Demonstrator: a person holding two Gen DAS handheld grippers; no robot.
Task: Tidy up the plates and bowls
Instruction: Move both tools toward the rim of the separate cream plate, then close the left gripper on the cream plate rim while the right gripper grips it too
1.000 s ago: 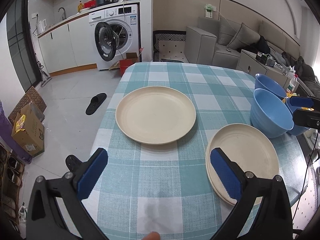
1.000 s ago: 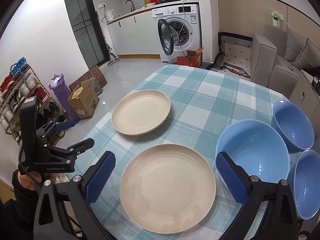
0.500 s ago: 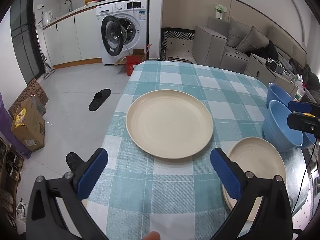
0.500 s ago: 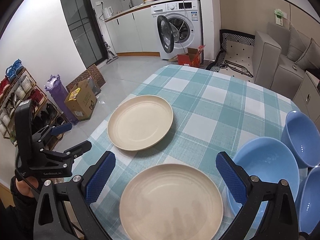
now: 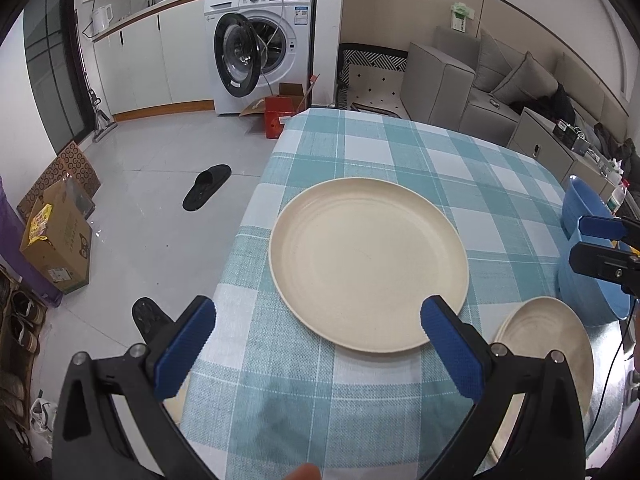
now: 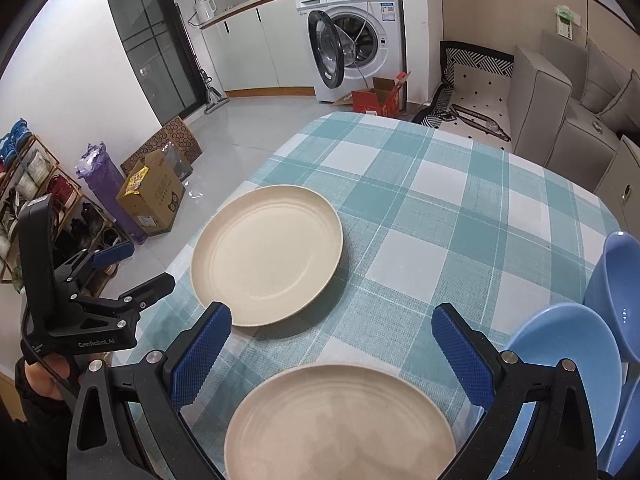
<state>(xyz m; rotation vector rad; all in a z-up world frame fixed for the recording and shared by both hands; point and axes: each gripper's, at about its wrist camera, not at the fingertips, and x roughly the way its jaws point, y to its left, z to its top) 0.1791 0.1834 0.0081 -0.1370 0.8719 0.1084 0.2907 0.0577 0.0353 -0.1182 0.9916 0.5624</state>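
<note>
Plates first, taken from the left of the table [image 5: 360,148] across. The far cream plate [image 5: 368,260] lies flat on the checked cloth near the table's left edge, empty. The left gripper [image 5: 320,332] hangs low in front of its near rim, jaws spread wide, nothing between them; its right finger [image 5: 448,332] sits just over the plate's near right edge. A hand [image 6: 44,376] grips its handle from below and outside the table edge, tool levelled toward the plate.

To the right, the near cream plate [image 6: 340,420] rests apart from the first. The right gripper [image 6: 332,348] is held above its far rim, jaws likewise spread and empty, angled down and forward.

Rightmost, the blue bowls [image 6: 568,356] sit clustered at the table's right side, touching or nearly so; how many, I cannot say with certainty.

Judgement: the step in hand appears to be taking the far plate by its rim for stacking. A thin, shallow rim demands one finger beneath the lip and one on top, closing squarely; a skewed bite would likely tip or slide the plate on the cloth.
</note>
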